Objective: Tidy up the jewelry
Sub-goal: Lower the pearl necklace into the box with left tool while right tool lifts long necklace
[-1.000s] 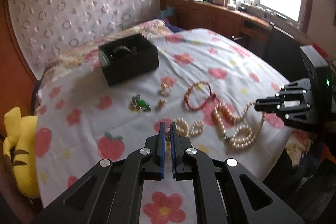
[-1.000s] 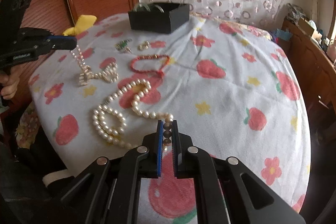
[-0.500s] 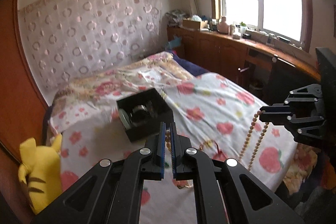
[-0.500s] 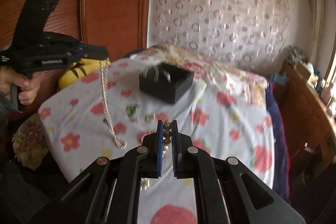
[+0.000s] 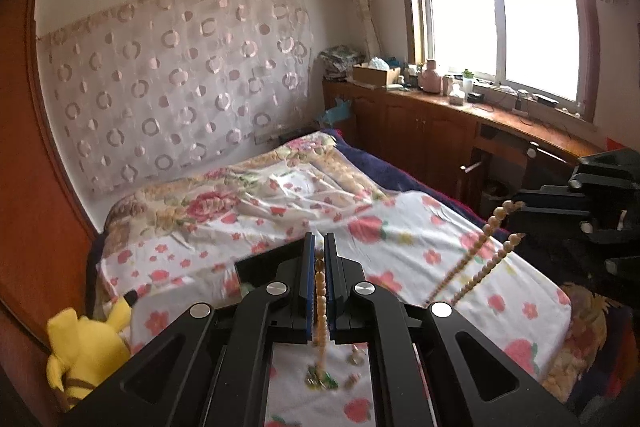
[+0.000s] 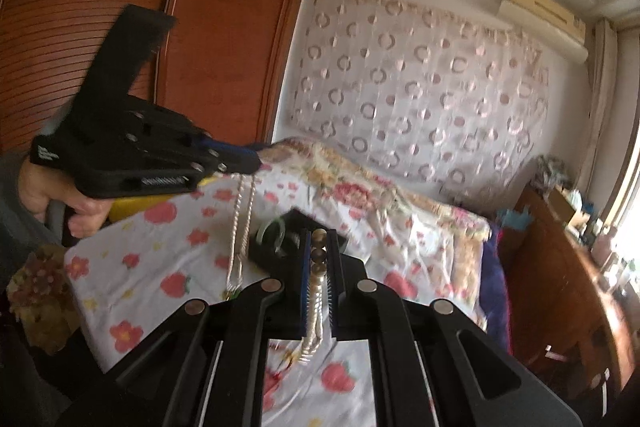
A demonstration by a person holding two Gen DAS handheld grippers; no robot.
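My left gripper is shut on a small pearl strand that hangs down between its fingers; it also shows in the right wrist view, under the left gripper. My right gripper is shut on a larger pearl necklace, which dangles from the right gripper in the left wrist view. Both are held high above the bed. The black jewelry box sits on the sheet, partly hidden behind the fingers. Small green and gold pieces lie on the sheet below.
The bed has a white floral sheet. A yellow plush toy lies at its left edge. A wooden cabinet runs under the window on the right. A wooden wardrobe stands behind the left gripper.
Both grippers have risen from the sheet, each lifting its pearl strand clear of the bed. The box and the remaining jewelry now lie low, behind the fingers.
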